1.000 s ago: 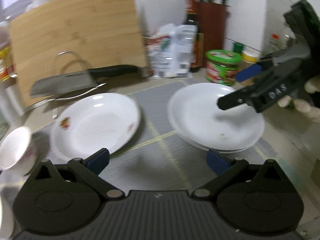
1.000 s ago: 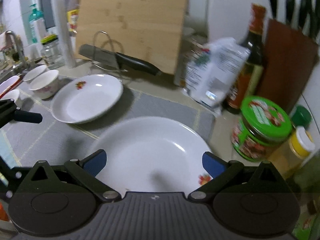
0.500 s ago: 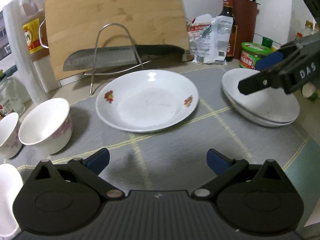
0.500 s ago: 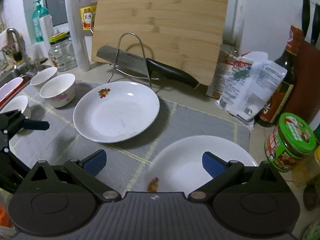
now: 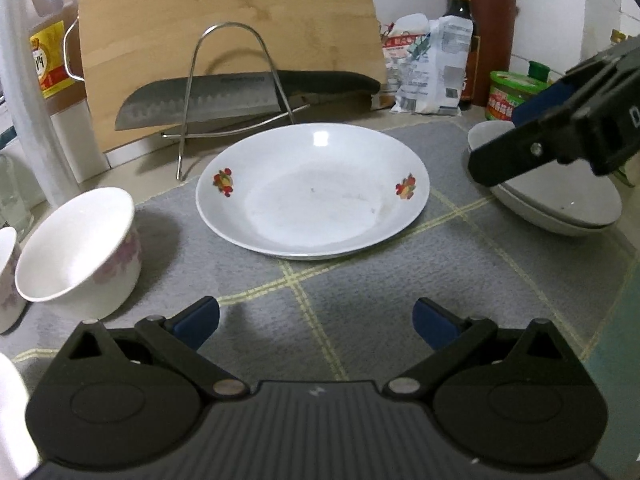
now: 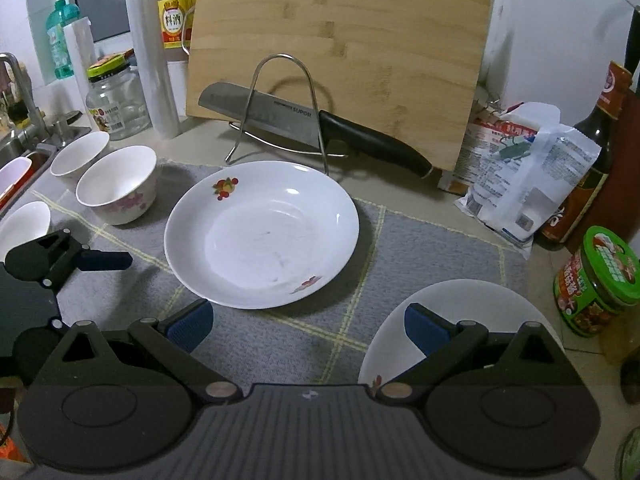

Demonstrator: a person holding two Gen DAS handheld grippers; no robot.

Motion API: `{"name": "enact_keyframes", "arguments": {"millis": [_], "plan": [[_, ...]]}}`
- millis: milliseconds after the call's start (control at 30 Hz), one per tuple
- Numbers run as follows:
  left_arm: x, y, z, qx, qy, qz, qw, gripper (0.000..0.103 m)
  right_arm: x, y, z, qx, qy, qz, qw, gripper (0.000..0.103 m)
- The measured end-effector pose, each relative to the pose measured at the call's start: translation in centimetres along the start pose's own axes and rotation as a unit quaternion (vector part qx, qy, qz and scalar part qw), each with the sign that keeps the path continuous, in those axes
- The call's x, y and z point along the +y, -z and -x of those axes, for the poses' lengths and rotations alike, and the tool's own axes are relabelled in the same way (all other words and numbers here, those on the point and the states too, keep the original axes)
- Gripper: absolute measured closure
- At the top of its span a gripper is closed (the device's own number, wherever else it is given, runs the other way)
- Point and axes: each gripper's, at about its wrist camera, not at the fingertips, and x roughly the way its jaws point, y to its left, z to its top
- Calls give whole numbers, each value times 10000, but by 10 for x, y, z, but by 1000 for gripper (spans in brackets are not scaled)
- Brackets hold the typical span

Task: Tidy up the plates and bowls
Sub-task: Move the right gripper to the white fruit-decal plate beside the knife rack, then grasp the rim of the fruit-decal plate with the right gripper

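A white plate with fruit motifs (image 5: 312,192) (image 6: 260,236) lies alone in the middle of the grey mat (image 5: 360,280). A stack of white plates (image 5: 560,204) (image 6: 460,320) sits at the mat's right end. Several white bowls stand at the left, the nearest one flowered (image 5: 76,248) (image 6: 116,188). My left gripper (image 5: 316,322) is open and holds nothing, hovering in front of the single plate. My right gripper (image 6: 308,328) is open too, above the near left edge of the stack; in the left wrist view it (image 5: 516,136) hangs over the stack.
A knife (image 6: 304,120) rests on a wire rack (image 6: 280,108) against a bamboo cutting board (image 6: 340,32) behind the plate. Food packets (image 6: 520,168), a dark bottle (image 6: 592,152) and a green-lidded jar (image 6: 600,280) crowd the right. A sink (image 6: 16,148) lies at the far left.
Both grippers have drawn back and leftward from the plate stack. The single plate now sits centred in both views. Both grippers stayed open.
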Motion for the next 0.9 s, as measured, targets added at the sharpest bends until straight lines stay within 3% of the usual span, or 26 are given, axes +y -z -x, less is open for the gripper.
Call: {"name": "enact_keyframes", "arguments": {"millis": [200, 467, 733, 900], "plan": [[-2, 0, -12, 154, -210, 135, 9996, 0, -9, -8, -19, 106, -287, 99, 9995, 0], [2, -6, -19, 395, -223, 584, 9973, 0, -23, -28, -53, 283, -750, 310, 9963, 0], [0, -22, -27, 1099, -387, 884, 9892, 1, -34, -48, -86, 494, -1050, 495, 9920, 0], [-1, -27, -32, 1193, -465, 976, 9869, 0, -38, -57, -109, 672, -1259, 500, 9885, 0]]}}
